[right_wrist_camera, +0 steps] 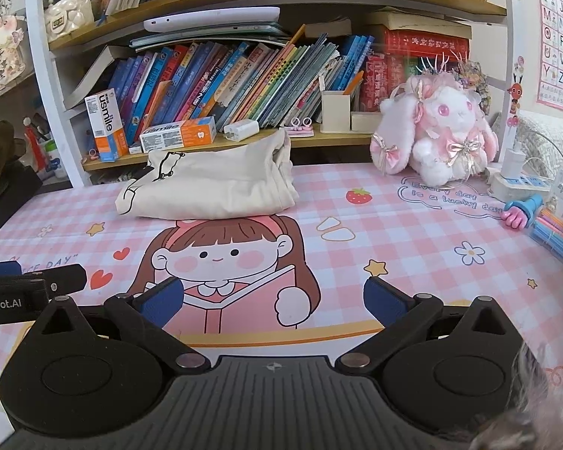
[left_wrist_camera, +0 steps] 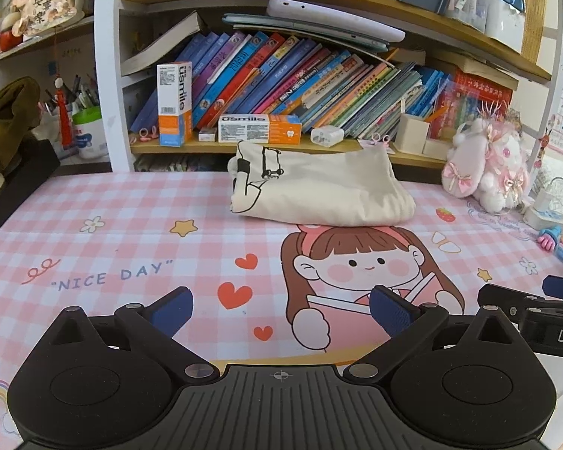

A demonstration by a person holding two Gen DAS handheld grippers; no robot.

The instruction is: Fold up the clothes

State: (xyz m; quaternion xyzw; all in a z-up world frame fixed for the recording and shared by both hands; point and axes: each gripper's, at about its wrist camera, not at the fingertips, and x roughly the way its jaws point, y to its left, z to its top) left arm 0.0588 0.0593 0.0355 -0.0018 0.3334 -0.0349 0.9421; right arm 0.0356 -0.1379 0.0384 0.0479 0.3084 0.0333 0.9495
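A cream garment with a black line drawing lies folded into a thick bundle at the far side of the desk, against the shelf's lower edge; the right wrist view shows the same garment left of centre. My left gripper hovers open over the pink checked desk mat, well short of the garment, nothing between its blue pads. My right gripper is open too, over the cartoon girl print, and holds nothing. Each gripper shows at the edge of the other's view: the right gripper's body, the left gripper's body.
A bookshelf packed with leaning books and toothpaste boxes stands just behind the garment. A pink plush rabbit, a power strip and pens crowd the right side. Dark olive cloth sits at the left edge.
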